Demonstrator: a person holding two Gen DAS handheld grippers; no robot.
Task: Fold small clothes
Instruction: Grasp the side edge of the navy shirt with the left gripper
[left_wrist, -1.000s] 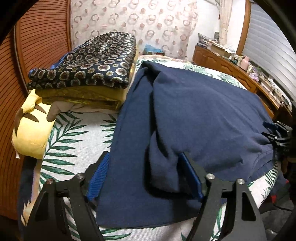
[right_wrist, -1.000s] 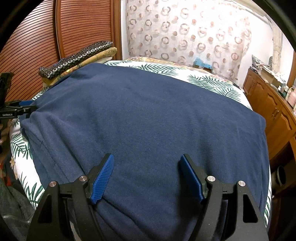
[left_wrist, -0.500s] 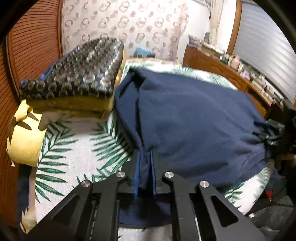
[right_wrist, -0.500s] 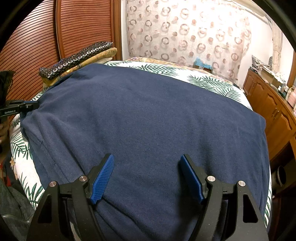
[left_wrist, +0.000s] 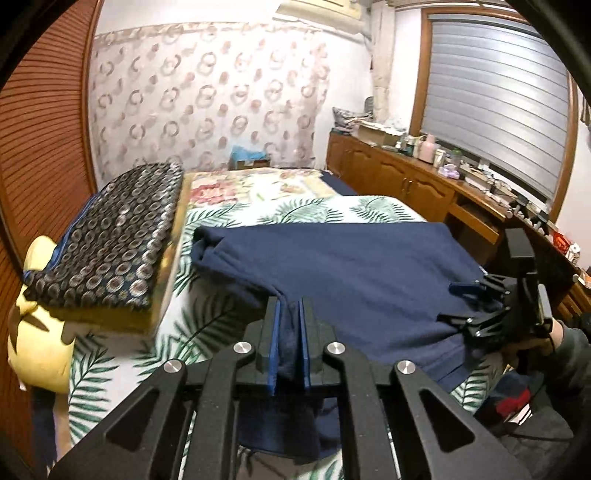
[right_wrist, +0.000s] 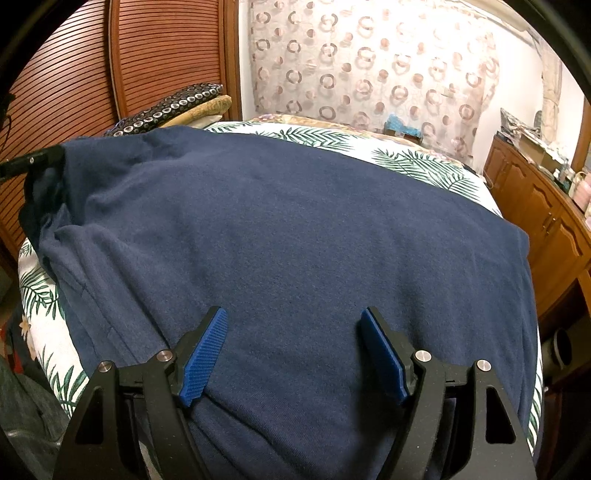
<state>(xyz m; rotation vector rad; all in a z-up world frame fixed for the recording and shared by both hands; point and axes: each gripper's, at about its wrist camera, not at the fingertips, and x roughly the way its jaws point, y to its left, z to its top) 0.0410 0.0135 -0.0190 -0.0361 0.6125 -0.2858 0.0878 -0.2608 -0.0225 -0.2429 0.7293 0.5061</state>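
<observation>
Fleece, navy and matte with a soft nap: the navy garment (right_wrist: 295, 236) is lying spread flat over most of the bed (right_wrist: 417, 162), whose sheet is white cotton printed with green palm leaves. The left edge of the cloth is bunching into rolled folds, and the rest is lying smooth with only faint creases.

The left gripper (left_wrist: 289, 339) is pinching a gathered fold of that cloth; its ribbed blue pads (left_wrist: 273, 347) are pressing nearly together with a thick wad of fabric between them, the fold is rising off the sheet, and more cloth is hanging below the black angular linkage.

The right gripper (right_wrist: 295, 354) is sitting low over the near edge of the garment, jaws opening and standing wide; its blue textured pads (right_wrist: 205, 356) are flanking a flat stretch of fleece, and whether they are touching it I cannot tell; nothing is being squeezed between them.

A folded stack (left_wrist: 107, 243) of dark fabric with ring-and-dot print over yellowish cloth is lying at the left side of the bed, just beside the garment's bunched edge, with a yellow plush (left_wrist: 40, 339) below it. A slatted brown wooden door (right_wrist: 66, 81) is standing behind.
</observation>
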